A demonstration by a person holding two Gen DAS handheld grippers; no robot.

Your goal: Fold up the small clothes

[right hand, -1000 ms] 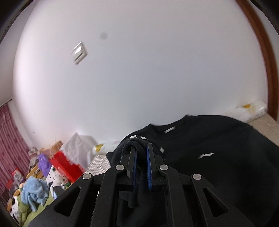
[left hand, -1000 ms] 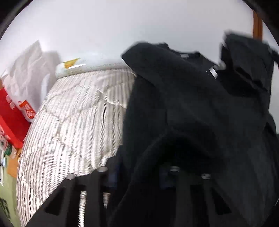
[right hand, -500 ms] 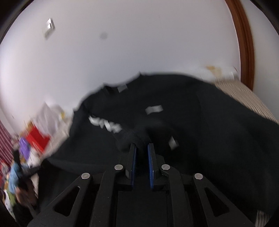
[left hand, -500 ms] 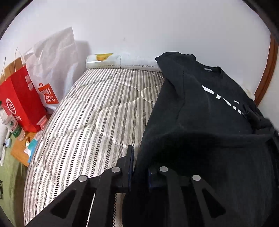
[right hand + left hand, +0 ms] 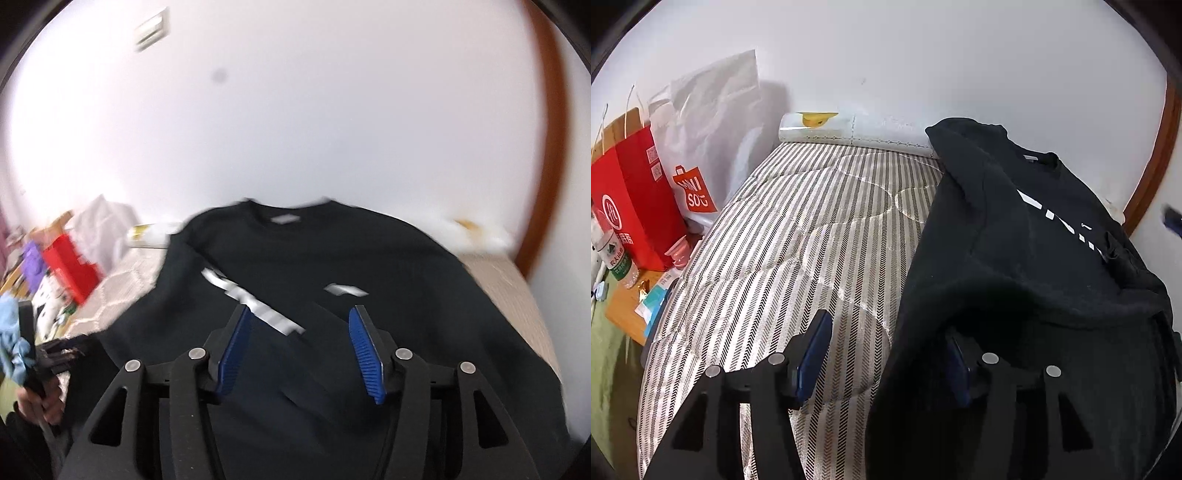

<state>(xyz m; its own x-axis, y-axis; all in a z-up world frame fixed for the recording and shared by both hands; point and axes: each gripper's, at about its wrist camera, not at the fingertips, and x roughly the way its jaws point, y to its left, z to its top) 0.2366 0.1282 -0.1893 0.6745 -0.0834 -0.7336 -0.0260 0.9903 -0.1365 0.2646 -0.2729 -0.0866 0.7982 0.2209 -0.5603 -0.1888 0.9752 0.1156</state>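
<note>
Left gripper (image 5: 886,354): held low over the bed (image 5: 798,236), pointing toward the wall, jaws spread wide. The left pad (image 5: 814,350) stands over bare striped cover; the right pad (image 5: 958,369) is partly draped by the shirt's (image 5: 1015,258) near edge, so whether cloth touches it cannot be told.

Right gripper (image 5: 301,350): raised slightly above the shirt (image 5: 295,258), aimed at the collar, jaws wide apart with both blue pads (image 5: 364,350) clear of the fabric.

Shirt: black, with white lettering, lying spread on the bed ahead of both grippers; in the left view it fills the space ahead and to the right, its collar toward the wall.

Change from half a second ago: both grippers then pinched folds of the shirt between nearly closed pads; both have now released, and the garment has settled onto the bed.

Visibility: the right view is motion-blurred, so the lettering and the small chest logo are unreadable. The shirt's lower hem is cut off behind the gripper bodies. To the far left of the left gripper stand a red bag (image 5: 631,199) and a white bag (image 5: 709,129); a rolled pad (image 5: 849,129) lies against the wall ahead.
</note>
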